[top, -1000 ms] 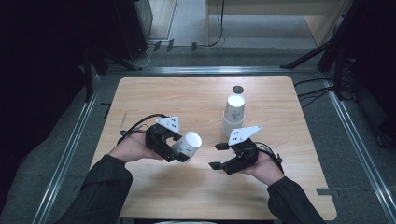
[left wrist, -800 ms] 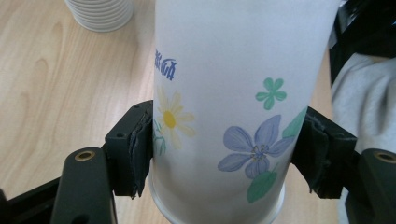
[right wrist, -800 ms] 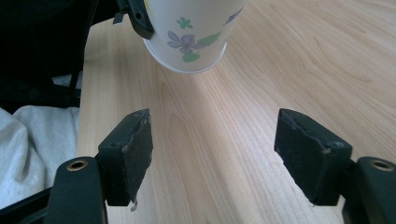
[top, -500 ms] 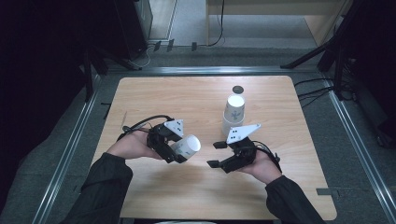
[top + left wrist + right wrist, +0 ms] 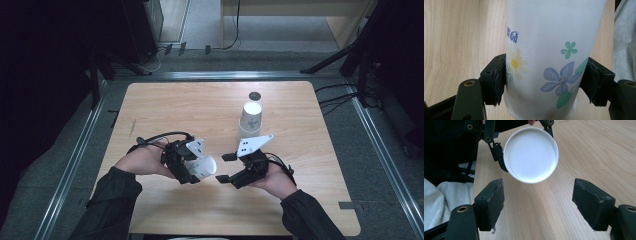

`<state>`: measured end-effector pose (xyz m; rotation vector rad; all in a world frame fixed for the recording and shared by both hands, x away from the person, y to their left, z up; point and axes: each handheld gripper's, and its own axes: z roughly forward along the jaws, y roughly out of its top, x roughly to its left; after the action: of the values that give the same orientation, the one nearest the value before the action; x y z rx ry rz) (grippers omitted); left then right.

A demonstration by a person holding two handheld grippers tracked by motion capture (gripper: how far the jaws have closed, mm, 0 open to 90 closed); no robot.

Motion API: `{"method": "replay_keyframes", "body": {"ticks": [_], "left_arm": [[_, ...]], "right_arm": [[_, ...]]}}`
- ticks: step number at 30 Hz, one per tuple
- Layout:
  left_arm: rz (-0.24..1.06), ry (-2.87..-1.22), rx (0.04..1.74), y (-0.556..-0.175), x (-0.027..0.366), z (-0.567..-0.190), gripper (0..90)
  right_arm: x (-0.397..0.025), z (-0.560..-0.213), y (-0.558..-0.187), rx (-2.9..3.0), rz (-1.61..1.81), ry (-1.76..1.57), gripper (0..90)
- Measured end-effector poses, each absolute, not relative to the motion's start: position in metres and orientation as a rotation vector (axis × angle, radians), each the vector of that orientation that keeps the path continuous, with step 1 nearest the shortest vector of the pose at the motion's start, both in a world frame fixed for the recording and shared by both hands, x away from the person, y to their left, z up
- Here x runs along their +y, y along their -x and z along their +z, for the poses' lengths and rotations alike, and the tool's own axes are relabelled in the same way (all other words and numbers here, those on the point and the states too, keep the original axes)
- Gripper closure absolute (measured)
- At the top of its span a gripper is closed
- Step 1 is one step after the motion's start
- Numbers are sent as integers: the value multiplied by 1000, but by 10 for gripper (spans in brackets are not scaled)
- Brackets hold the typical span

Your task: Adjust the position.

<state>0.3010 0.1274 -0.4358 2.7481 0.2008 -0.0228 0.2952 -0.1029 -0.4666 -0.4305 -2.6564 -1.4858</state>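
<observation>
While its jaws are pinching the flowered wall of a paper cup from both sides, the left gripper is holding that cup on its side above the table, the white flat end pointing across at the right gripper. Just beyond that end, the right gripper is waiting with its jaws spread wide and nothing between them; in its own view the cup's round white face is hanging above the gap. Farther out past the right gripper, a stack of cups is standing upright, with a small dark disc behind it.

Judging from the thin paper, a hard squeeze could be denting the wall, and a handover made before the right jaws close could be letting the cup drop and roll.

Compared with a second ago, both grippers are sitting a little nearer the person, the cup is tipping more towards the right gripper, and the stack is staying put.
</observation>
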Motion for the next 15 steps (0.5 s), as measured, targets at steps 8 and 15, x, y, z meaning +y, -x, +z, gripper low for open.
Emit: {"method": "replay_keyframes", "body": {"ticks": [8,15], "left_arm": [[-13,-2791,156,-298,119,-440,291],[-16,-2800,125,-297,115,-441,288]], "right_arm": [[-92,-468,-295,-2637,-1496,393,243],[-79,-472,-295,-2648,-1479,356,237]]}}
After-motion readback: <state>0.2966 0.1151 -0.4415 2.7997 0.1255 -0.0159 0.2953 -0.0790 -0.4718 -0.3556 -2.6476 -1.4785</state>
